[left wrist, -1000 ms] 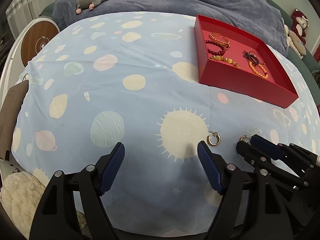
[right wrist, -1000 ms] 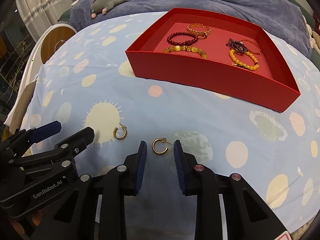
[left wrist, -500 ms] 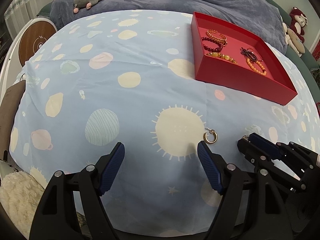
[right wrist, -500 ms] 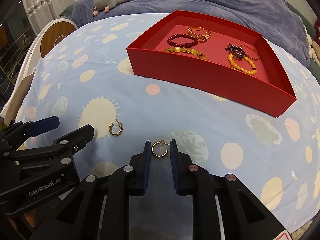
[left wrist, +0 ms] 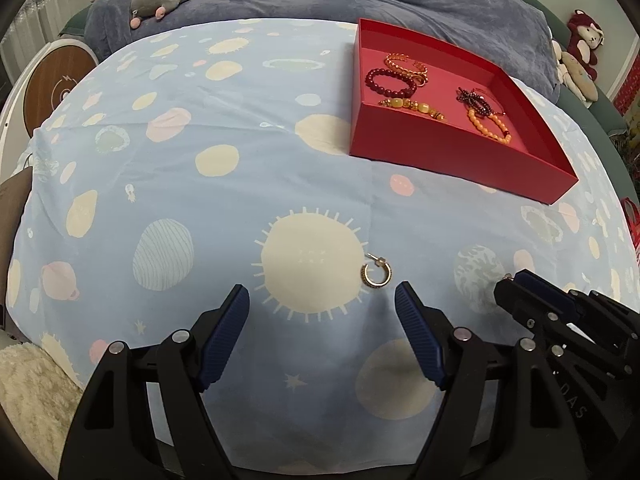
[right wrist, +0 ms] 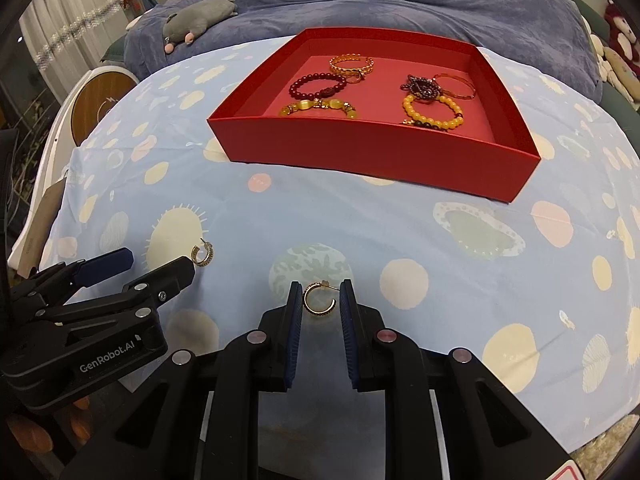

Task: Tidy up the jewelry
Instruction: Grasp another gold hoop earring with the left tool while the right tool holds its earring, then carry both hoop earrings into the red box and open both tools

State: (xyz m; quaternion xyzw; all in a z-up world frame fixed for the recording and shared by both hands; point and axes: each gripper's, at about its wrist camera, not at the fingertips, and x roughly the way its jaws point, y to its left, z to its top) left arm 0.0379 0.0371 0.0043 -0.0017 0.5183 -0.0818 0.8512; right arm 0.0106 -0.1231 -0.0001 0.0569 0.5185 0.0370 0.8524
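Two gold hoop earrings are showing up here: the right gripper (right wrist: pixel 320 300) is pinching one hoop earring (right wrist: pixel 319 299) after closing in, the other earring (left wrist: pixel 376 274) is lying loose on the planet-print sheet (left wrist: pixel 180 168) ahead of the wide-open left gripper (left wrist: pixel 322 306). "GenRobot.AI" is printed on its body. The red tray (right wrist: pixel 372 152) of bracelets is sitting beyond, nothing blocking it.

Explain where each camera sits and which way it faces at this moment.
Left wrist: on the left gripper, angled down at a gold hoop earring; right gripper at right.
Right wrist: on the right gripper, gripping another earring; left gripper at left.
Shared: red tray of bracelets, blue cloth.
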